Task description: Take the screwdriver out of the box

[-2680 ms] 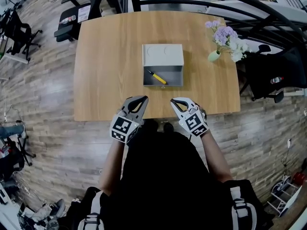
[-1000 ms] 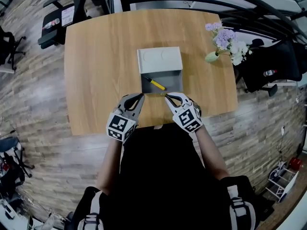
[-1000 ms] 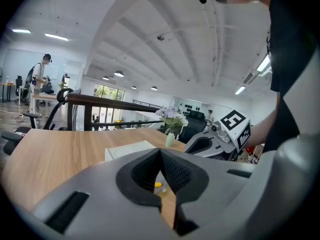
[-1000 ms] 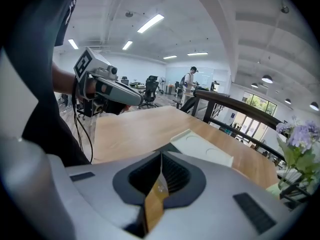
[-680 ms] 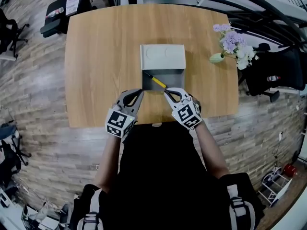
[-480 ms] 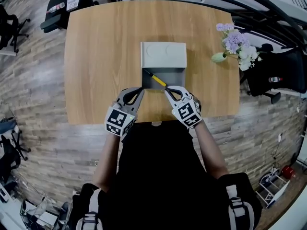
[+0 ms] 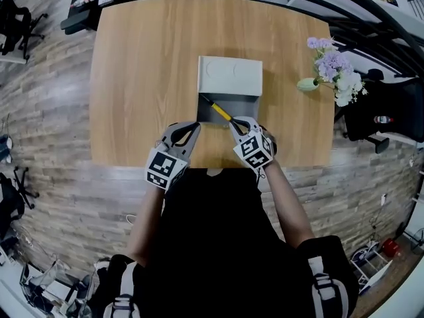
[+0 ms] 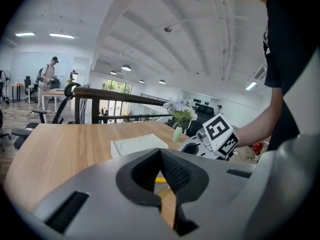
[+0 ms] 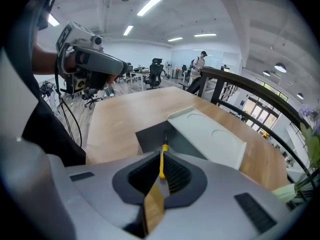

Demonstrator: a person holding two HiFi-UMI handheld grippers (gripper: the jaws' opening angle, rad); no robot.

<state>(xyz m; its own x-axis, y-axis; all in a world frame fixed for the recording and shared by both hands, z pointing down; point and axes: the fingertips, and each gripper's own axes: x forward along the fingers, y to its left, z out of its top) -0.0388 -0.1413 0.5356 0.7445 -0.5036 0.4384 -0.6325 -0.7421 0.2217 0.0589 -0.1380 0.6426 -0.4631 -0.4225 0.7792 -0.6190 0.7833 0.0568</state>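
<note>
Head view: high overhead, steeply down, whole table (image 7: 132, 78) framed | left gripper view: low at near edge, angled right across box (image 8: 137, 145) | right gripper view: close, angled left into box | all share box, screwdriver (image 9: 162, 163)

The wooden desk (image 7: 146, 65) carries an open grey box (image 7: 230, 76) near its middle, with the lid laid back on the far side. Near the right edge, well apart from the box, stands what looks like a small pale green vase (image 7: 306, 84) of lilac and white flowers (image 7: 334, 68).
</note>
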